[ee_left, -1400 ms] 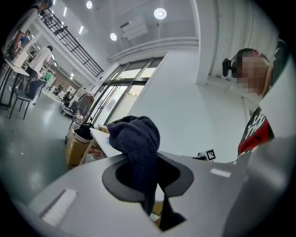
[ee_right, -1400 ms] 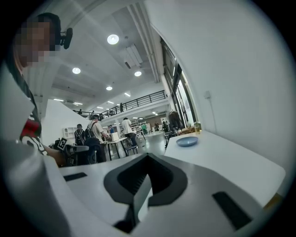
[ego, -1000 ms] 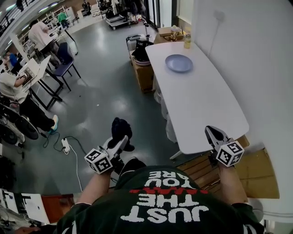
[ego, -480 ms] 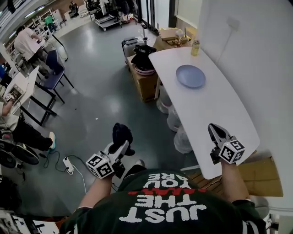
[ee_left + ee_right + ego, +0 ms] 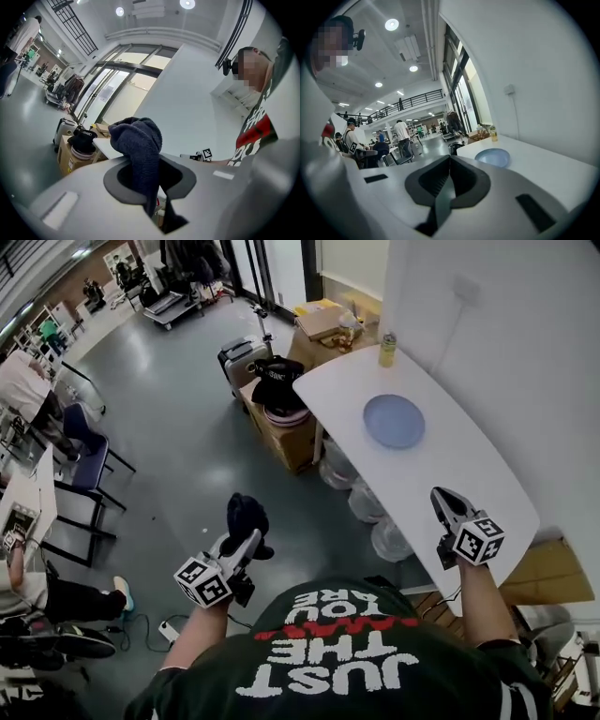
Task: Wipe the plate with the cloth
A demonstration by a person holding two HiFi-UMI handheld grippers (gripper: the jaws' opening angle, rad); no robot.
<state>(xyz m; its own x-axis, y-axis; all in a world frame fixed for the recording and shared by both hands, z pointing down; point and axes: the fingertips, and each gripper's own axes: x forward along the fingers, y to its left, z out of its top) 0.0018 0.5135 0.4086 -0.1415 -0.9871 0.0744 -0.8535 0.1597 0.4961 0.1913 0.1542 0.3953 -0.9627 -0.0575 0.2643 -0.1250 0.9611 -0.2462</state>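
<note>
- The table [image 5: 487, 479] has been approached since earlier; the right gripper [image 5: 442, 495] is now held over its near end, jaws closed on nothing.
- The cloth [image 5: 246, 516] is clamped in the left gripper [image 5: 249, 542].
- The plate [image 5: 394, 420] is seen mid-table, well apart.

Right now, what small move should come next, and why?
Probably carry the left gripper rightward over the table toward the plate: it grips the dark cloth above the floor, and the plate lies apart from it.
</note>
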